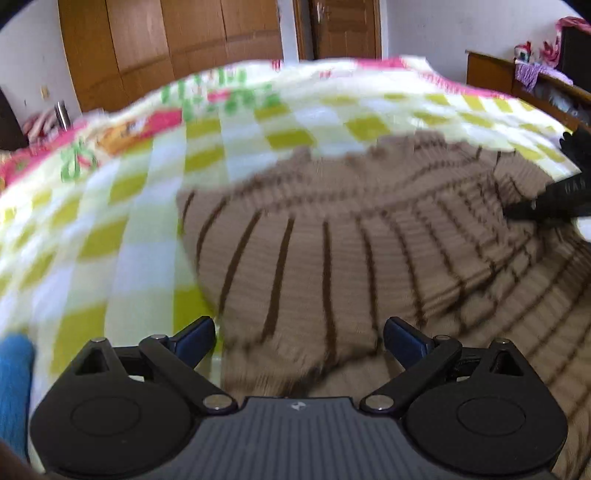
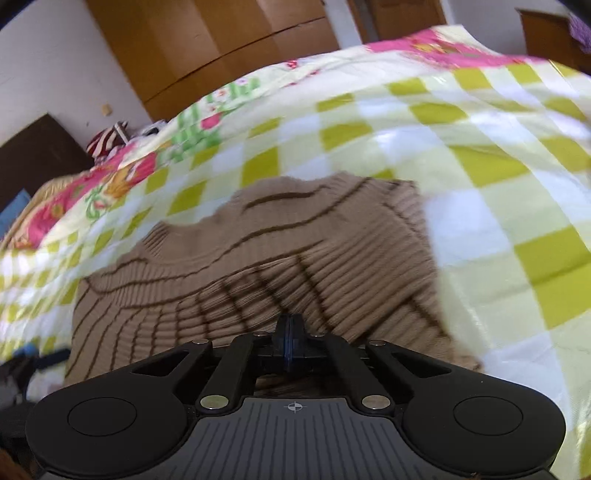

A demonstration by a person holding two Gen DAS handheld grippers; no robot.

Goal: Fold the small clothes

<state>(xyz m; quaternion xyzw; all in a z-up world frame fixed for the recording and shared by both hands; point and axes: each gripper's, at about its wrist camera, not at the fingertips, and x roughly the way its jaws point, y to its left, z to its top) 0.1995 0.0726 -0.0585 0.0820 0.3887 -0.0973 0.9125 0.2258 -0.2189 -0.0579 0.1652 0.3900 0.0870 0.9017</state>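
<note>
A tan ribbed sweater (image 1: 332,258) with thin dark brown stripes lies on the green-and-white checked bedspread (image 1: 147,221), partly folded over itself. My left gripper (image 1: 299,328) is open just above the sweater's near left part, with nothing between its fingers. At the far right of the left wrist view my right gripper (image 1: 511,212) touches a raised fold of the sweater. In the right wrist view the right gripper (image 2: 290,321) is shut, its pads together right at the sweater (image 2: 258,258). No fabric shows between the pads. The picture is blurred.
The bedspread (image 2: 498,221) has a pink flowered border at its far edge. Wooden wardrobes (image 1: 166,44) and a door (image 1: 343,29) stand behind the bed. A wooden shelf with clutter (image 1: 491,70) is at the right, a blue object (image 1: 14,380) at the near left.
</note>
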